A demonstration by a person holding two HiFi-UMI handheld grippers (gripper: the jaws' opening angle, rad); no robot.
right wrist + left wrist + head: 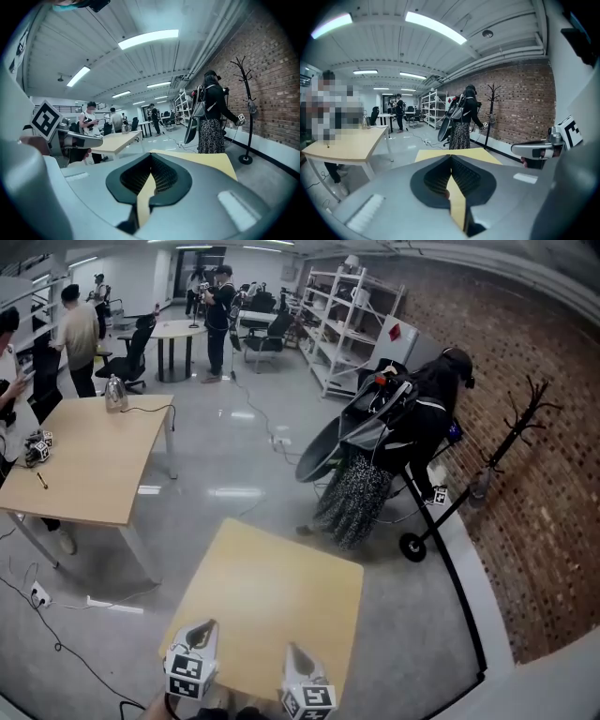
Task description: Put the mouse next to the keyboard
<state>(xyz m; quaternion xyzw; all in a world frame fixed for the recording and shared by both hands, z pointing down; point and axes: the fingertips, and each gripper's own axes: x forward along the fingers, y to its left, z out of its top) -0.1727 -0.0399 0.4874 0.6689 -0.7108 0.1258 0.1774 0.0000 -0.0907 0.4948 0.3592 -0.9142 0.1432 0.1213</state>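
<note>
No mouse and no keyboard shows in any view. In the head view a small bare yellow table (272, 587) stands right in front of me. My left gripper (199, 636) and right gripper (294, 652) hover side by side over its near edge and point at the far side. In the left gripper view the jaws (451, 157) meet at their tips with nothing between them, and the table (483, 154) lies beyond. The right gripper (151, 158) looks the same, shut and empty, above the table (206, 159).
A larger wooden table (84, 465) with a kettle (114, 393) stands to the left. Beyond my table a person in black (427, 418) bends over a dark pram (361, 432). A coat stand (520, 427) leans by the brick wall, with shelves (352, 324) behind. Cables cross the floor.
</note>
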